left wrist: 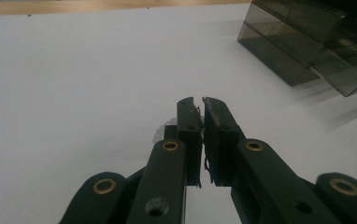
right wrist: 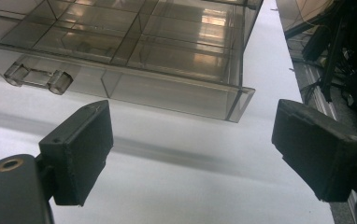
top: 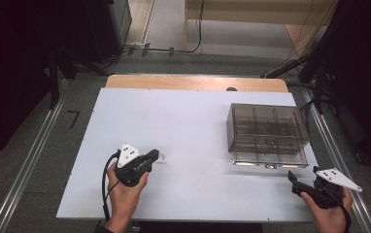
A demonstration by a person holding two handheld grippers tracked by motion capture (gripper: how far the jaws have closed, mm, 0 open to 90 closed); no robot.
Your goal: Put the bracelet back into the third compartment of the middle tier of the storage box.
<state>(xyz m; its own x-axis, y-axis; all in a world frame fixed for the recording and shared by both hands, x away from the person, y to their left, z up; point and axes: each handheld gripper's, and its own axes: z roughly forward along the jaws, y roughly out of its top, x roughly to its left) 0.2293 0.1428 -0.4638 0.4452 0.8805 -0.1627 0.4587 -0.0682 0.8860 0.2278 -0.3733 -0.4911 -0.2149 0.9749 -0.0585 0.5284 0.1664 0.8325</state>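
1. Your left gripper (top: pixel 157 156) sits at the left-front of the white surface (top: pixel 183 126), clenched, with only a sliver between the pad tips. A small pale, translucent bit (left wrist: pixel 161 130) shows just beside the jaws; whether it is pinched, you cannot tell.
2. The clear compartment box (top: pixel 266 133) rests on the right half of the surface, well apart from your left gripper. Its long axis runs left to right, and its latch (right wrist: pixel 39 77) faces your side.
3. Your right gripper (right wrist: pixel 190 154) hovers at the front-right corner, released, jaws wide, pointing at the box's near edge, not touching it.
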